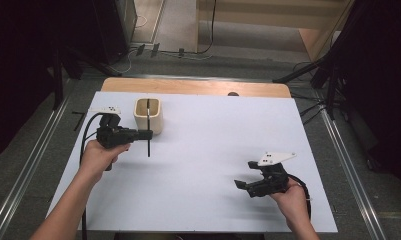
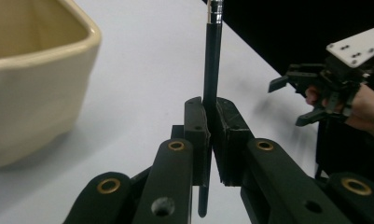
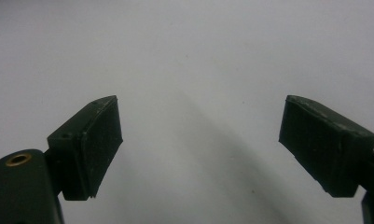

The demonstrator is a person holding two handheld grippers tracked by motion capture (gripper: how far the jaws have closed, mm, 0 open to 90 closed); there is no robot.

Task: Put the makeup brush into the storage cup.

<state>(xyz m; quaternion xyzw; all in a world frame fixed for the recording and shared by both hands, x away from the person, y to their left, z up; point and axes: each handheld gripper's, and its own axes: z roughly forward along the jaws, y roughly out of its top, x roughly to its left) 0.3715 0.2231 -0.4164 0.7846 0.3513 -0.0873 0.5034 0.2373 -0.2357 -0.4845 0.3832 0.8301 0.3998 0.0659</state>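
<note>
A thin black pencil [image 1: 148, 125] with a metal end [image 2: 214, 11] stands nearly upright, clamped between the jaws of my left gripper [image 1: 147, 134]. It hangs just in front of a cream square cup [image 1: 148, 115] at the back left of the white table [image 1: 213, 145]. In the left gripper view the cup [image 2: 35, 88] sits close at the left and the pencil [image 2: 211, 70] runs up between my pads. My right gripper [image 1: 244, 176] rests low at the front right with its jaws wide apart. Nothing lies between its pads [image 3: 89, 144], just bare table.
A wooden strip [image 1: 195, 86] borders the table's far edge. Black stands and cables line the floor beyond and at both sides. The right hand and its gripper [image 2: 315, 95] show far off in the left gripper view.
</note>
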